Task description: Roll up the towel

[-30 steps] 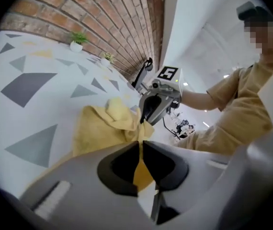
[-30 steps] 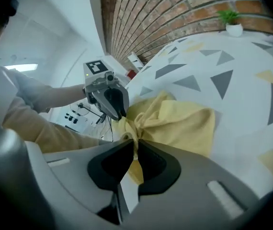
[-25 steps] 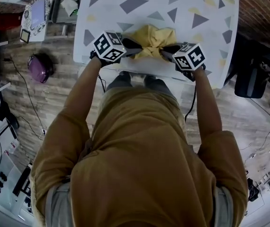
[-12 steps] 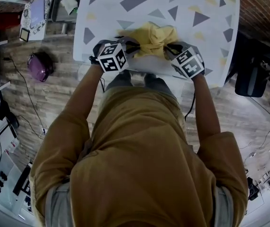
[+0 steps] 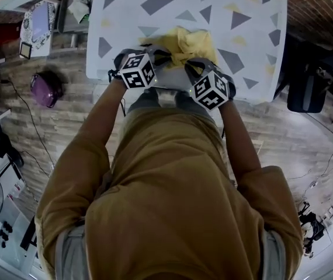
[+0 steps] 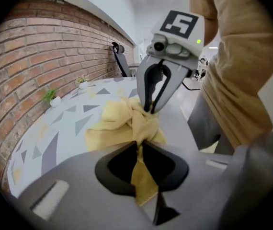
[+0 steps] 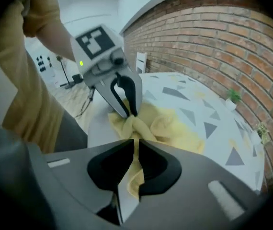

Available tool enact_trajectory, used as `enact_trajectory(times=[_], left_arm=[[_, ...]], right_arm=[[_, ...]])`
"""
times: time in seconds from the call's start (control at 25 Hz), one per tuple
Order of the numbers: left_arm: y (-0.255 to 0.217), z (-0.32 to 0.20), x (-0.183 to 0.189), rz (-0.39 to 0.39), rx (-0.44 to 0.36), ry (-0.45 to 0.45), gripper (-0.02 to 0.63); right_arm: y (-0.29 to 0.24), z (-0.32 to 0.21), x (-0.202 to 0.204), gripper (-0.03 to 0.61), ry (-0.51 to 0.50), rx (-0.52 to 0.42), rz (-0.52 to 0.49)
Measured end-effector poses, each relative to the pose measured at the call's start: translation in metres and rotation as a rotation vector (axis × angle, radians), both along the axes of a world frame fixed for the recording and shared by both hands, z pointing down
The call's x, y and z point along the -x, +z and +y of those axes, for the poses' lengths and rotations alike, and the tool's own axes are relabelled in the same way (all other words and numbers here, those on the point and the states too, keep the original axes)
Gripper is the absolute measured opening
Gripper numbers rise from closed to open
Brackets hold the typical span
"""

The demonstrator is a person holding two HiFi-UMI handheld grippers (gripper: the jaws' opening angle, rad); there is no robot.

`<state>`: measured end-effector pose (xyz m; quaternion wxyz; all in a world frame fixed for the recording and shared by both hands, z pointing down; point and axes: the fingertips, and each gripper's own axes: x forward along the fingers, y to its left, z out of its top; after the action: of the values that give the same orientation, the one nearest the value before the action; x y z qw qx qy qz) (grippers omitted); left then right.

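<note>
- The towel (image 5: 185, 42) lies in a crumpled yellow heap near the front edge of the bench (image 5: 131, 16), close in front of the person.
- No neat roll shows anywhere. The cloth is gathered and twisted rather than wound, so I judge the rolling to be at an early stage (or to have slipped into bunching).
- What seems left: even out the heap, turn the near edge over itself, and carry the roll across to the far side of the cloth.
- The left tool (image 6: 139, 150) has its jaws nearly together, pinching a fold of towel. A yellow tail hangs down between them towards the camera.
- The right tool (image 7: 135, 147) is closed the same way on its own fold, with a strip of cloth caught in the narrow gap.
- The two tools point steeply down and meet close together at the near side of the heap, tips almost touching across a knot of cloth.
- The bulk of the towel spreads out beyond both tools, away from the person, and rests on the bench.
</note>
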<state>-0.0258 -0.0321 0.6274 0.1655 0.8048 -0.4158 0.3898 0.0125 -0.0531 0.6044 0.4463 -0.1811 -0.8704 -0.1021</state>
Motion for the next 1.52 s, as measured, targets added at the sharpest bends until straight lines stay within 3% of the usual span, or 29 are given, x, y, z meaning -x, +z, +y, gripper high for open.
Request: enact_trajectory(times=[0.24, 0.36, 0.48, 0.64, 0.76, 0.88, 1.08, 1.32, 1.52], left_arm=[[0.008, 0.007, 0.016, -0.113, 0.034, 0.1, 0.081], [0.01, 0.002, 0.026, -0.119, 0.049, 0.085, 0.081], [0.004, -0.002, 0.032, -0.08, 0.049, 0.013, 0.083], [-0.051, -0.012, 0.02, -0.017, -0.12, -0.152, 0.083], [-0.07, -0.022, -0.028, 0.041, -0.198, -0.118, 0.083], [-0.039, -0.03, -0.049, 0.026, -0.148, -0.057, 0.083], [0.002, -0.013, -0.015, 0.061, 0.003, -0.173, 0.083], [0.003, -0.001, 0.01, 0.093, 0.015, -0.253, 0.081], [0.001, -0.003, 0.009, 0.09, 0.002, -0.223, 0.083]], right_arm=[[0.017, -0.037, -0.018, 0.032, 0.061, -0.05, 0.053], [0.025, -0.046, -0.019, 0.032, 0.072, -0.046, 0.086], [0.027, -0.052, -0.021, 0.032, 0.101, -0.035, 0.089], [0.011, -0.049, -0.018, 0.032, 0.106, -0.046, 0.057], [-0.001, -0.044, -0.014, 0.033, 0.119, -0.051, 0.013], [0.006, -0.035, -0.009, 0.032, 0.127, -0.039, -0.005], [0.018, -0.045, -0.011, 0.032, 0.144, -0.005, 0.025], [0.027, -0.073, -0.03, 0.032, 0.199, -0.013, 0.085], [0.027, -0.08, -0.029, 0.032, 0.216, -0.027, 0.077]])
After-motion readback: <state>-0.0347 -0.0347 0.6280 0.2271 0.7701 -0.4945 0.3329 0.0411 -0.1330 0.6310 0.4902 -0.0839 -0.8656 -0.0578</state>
